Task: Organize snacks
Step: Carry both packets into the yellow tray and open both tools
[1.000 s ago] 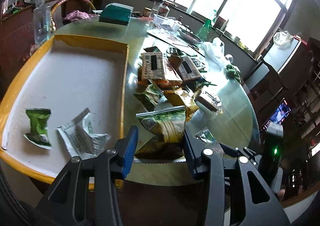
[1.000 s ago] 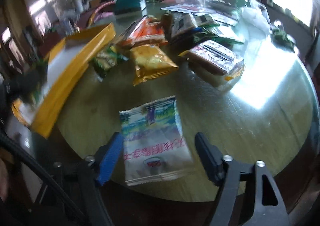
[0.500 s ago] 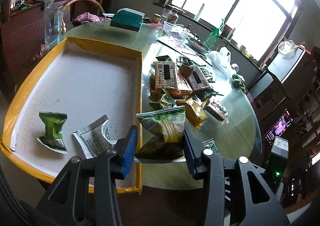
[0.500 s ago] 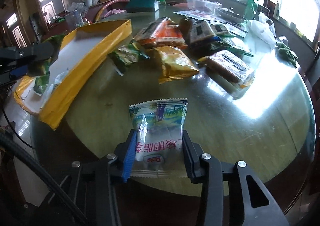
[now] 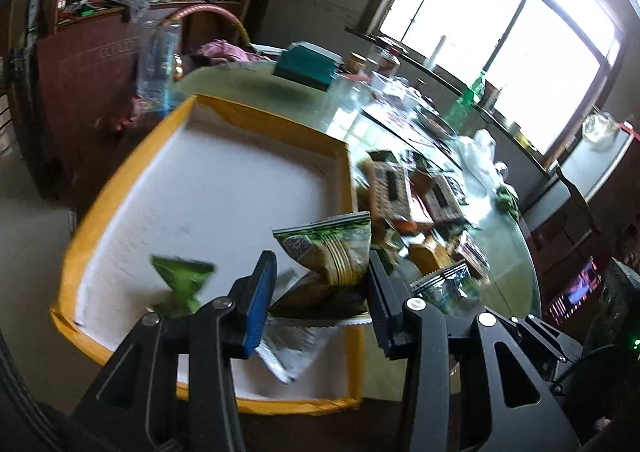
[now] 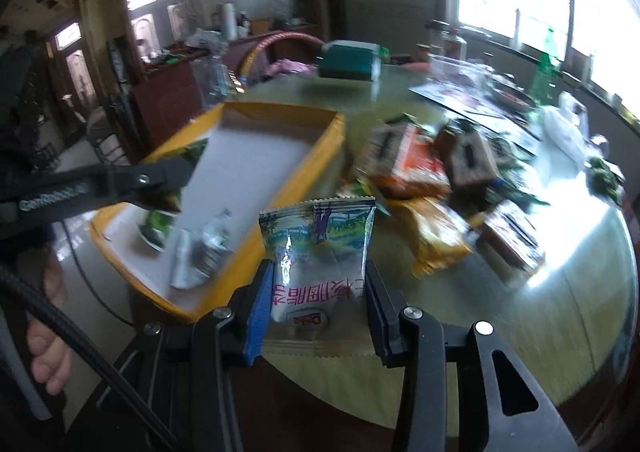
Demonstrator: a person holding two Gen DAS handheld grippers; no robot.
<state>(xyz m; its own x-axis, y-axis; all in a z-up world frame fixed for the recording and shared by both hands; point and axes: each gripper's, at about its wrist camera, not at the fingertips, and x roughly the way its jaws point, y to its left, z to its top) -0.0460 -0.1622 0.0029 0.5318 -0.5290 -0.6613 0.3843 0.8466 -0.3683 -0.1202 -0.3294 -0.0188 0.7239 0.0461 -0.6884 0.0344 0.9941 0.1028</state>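
Two snack packets held beside the yellow tray

A green packet is gripped by the left gripper jaws over the tray; a white packet is gripped by the right gripper jaws just beside it.

Each gripper, the left gripper and the right gripper, is matte black with silver screw heads, one finger faced with a blue pad and the other black and ribbed. At the left edge of the right wrist view, a black cable crosses in front of bare toes, and white lettering marks the black arm at centre left.

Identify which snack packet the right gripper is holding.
The white packet with a landscape picture and red lettering, pinched in the right gripper. The loose packets lie on the table.
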